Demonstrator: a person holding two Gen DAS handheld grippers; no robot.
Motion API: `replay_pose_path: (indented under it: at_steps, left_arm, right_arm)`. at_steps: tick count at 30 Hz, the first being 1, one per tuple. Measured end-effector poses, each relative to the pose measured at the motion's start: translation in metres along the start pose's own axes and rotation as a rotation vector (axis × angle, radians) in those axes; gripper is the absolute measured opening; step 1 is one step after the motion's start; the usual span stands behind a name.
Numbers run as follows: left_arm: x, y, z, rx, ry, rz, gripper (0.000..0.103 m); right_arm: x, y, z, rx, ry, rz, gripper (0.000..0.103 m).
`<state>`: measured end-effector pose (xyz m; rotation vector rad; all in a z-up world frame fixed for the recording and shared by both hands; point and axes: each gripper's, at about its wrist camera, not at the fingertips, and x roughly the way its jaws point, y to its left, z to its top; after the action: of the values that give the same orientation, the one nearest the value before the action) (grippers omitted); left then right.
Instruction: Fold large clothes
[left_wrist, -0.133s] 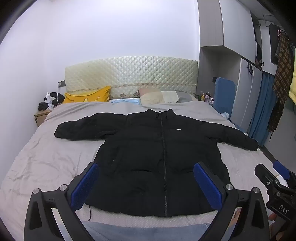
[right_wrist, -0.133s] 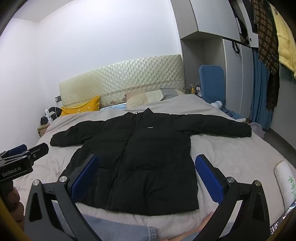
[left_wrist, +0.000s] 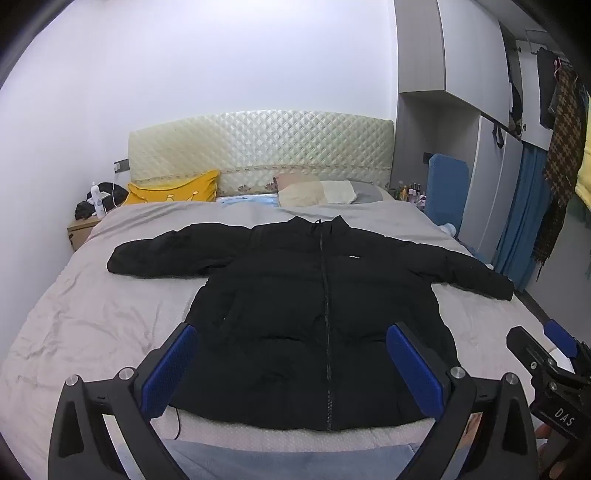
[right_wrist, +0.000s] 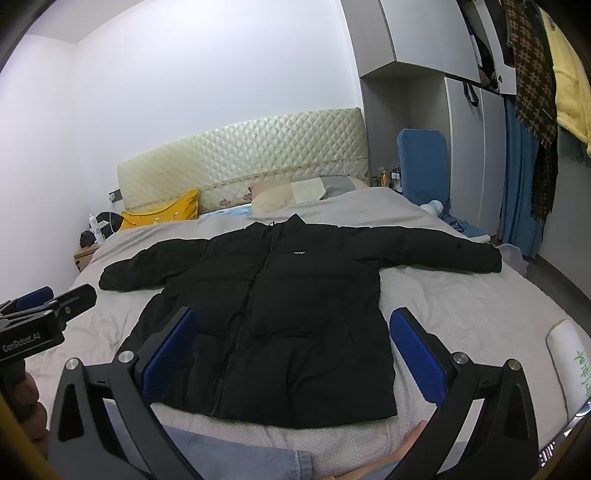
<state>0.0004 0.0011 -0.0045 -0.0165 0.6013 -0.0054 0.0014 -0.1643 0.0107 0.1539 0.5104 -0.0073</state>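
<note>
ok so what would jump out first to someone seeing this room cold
A black puffer jacket lies flat, zipped, sleeves spread wide, across the middle of the grey bed. In front of it both grippers hover open and empty, the left gripper and the right gripper. A yellow pillow brightens the headboard end on the left.

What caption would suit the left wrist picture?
Open left claw hovers over a black puffer jacket spread flat, sleeves out, on a grey bed.

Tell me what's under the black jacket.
The black jacket lies flat on the grey bedsheet, sleeves spread. Whatever sits beneath its body is covered and can't be seen.
</note>
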Motion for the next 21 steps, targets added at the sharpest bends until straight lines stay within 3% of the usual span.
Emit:
replay_pose_path:
  at_steps: [21]
  left_arm:
    - [0.0107,0.0061,-0.0056,-0.006,0.016,-0.011,0.103]
  right_arm:
    - [-0.0007,0.0018,-0.0017,-0.012,-0.003,-0.011,0.103]
